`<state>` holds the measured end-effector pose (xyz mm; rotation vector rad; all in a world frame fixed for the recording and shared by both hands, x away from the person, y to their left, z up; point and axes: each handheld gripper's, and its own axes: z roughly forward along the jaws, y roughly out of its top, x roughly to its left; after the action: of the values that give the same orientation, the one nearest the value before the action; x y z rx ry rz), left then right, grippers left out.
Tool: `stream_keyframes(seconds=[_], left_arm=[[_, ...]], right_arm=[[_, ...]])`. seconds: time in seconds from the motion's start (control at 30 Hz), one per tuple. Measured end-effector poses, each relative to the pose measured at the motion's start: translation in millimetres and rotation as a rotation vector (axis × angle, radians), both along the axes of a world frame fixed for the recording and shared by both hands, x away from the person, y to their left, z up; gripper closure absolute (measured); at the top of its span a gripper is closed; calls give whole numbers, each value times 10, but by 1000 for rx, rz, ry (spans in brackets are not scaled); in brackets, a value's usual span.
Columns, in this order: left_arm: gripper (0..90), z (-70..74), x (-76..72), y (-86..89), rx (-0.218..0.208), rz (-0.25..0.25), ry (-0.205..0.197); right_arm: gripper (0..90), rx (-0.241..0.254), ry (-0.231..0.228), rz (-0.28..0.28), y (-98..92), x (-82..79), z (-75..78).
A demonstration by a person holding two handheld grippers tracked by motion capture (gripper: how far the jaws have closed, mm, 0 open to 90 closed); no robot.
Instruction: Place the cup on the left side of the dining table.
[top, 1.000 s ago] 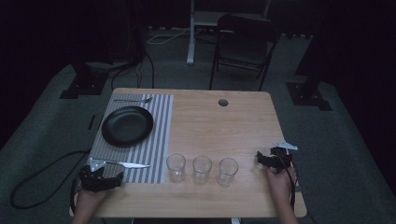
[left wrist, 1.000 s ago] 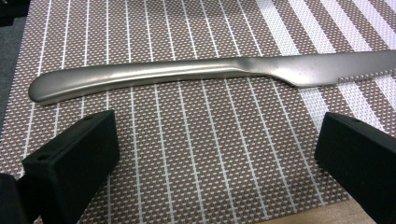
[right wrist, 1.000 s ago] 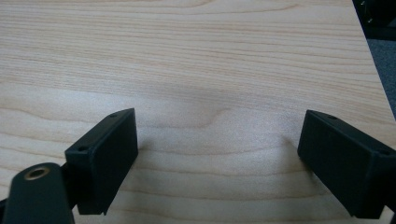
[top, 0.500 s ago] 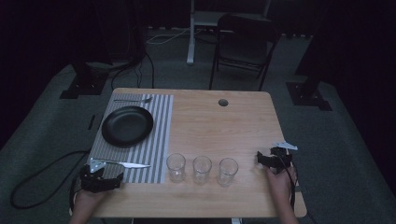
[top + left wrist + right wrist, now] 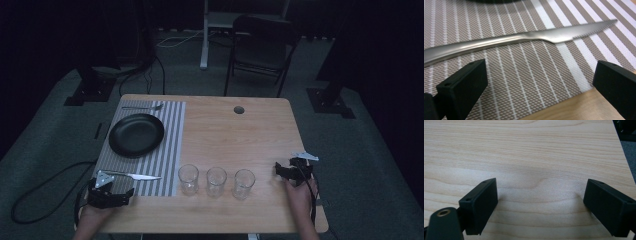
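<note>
The knife [image 5: 524, 41] lies flat on the striped placemat [image 5: 165, 160], on the near side of the black plate [image 5: 136, 134], blade towards the three glasses [image 5: 216, 181]; the left tongs [image 5: 111, 194] rest just short of the knife on the side away from the plate, jaws spread wide, gripping nothing; the right tongs [image 5: 286, 171] sit on bare counter [image 5: 225, 135] well beyond the glasses from the knife, jaws likewise wide and empty.

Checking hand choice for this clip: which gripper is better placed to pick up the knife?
Left. The left gripper is open just short of the knife on the striped placemat. The right gripper sits beyond the three glasses, over bare table.
</note>
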<state>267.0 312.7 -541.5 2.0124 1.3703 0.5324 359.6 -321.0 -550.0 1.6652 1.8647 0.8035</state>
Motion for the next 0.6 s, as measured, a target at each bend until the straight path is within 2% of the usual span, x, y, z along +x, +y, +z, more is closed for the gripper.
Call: stream_keyframes(seconds=[0.23,0.47,0.5,0.6], left_arm=[[3,7,-2,-59,8,-25,-1],[17,45,-9,-129,-1,-76,-13],[17,62,-10,-138,-16,-97,-13],[17,82,-13,-154,-25,-112,-19]], right_arm=[[117,0,0,0,0,0,0],[117,0,0,0,0,0,0],[117,0,0,0,0,0,0],[117,0,0,0,0,0,0]])
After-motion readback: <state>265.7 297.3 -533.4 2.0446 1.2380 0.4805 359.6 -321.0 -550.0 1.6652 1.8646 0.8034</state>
